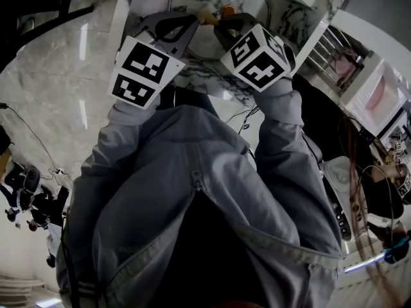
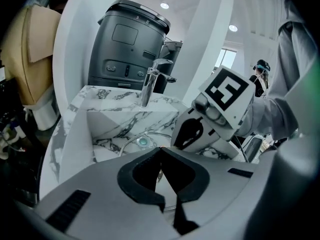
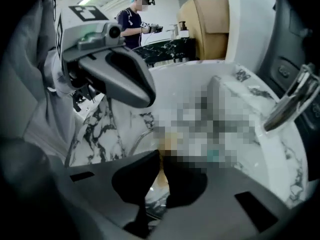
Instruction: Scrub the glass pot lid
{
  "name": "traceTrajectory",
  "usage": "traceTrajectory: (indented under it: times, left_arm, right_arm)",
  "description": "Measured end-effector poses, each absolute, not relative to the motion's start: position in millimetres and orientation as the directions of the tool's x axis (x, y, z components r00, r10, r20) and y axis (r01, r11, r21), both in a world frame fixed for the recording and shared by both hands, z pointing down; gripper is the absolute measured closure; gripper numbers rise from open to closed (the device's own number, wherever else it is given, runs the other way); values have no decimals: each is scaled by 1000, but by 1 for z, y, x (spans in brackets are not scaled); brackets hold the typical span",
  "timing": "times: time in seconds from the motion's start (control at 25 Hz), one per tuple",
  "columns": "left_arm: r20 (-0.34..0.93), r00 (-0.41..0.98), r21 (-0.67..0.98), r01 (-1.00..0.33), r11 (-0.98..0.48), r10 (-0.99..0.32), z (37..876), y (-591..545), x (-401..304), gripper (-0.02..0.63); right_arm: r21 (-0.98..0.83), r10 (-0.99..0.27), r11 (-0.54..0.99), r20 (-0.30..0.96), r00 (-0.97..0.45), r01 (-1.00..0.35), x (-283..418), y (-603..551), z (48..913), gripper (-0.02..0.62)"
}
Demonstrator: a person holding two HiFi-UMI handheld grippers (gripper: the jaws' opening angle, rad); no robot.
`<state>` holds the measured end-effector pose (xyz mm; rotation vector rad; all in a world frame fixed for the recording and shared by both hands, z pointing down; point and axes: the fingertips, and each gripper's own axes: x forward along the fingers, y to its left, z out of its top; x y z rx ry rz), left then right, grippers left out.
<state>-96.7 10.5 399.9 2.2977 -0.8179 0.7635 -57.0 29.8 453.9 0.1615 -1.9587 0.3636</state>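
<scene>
We are pressing the left gripper's (image 2: 161,148) jaws together on the near rim of the glass pot lid (image 2: 131,139), down in the marble sink (image 2: 107,126). The right gripper (image 3: 161,151), jaws almost together, is pinching a tan sponge (image 3: 161,177).

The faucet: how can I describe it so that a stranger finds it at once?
Find the white marble sink with dark veins. On its back ledge, before the big dark grey machine, stands the faucet, the only shiny metal post there.
</scene>
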Motion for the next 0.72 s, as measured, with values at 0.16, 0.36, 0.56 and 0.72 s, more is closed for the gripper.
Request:
traceTrajectory:
  times: [0.16,0.36,0.56,0.72]
  left_arm:
    - [669,661,333,-676,-658,-341,404,-1,-78,590]
    - [676,658,340,-678,-652,-332,413,-12,-69,589]
    - [681,654,344,-684,-644,-330,417,-19,-68,590]
    - [684,652,351,-688,-636,-327,420,-22,-68,590]
  right_arm:
    - [-14,-111,950,919,-379,-312,-34,-20,445,548]
    - [168,-240,955,921,-306,-244,-21,-69,475,548]
    - [234,-263,962,933,-245,-138,-25,-90,513,548]
    - [239,-252,967,945,-210,-86,-26,-94,532,548]
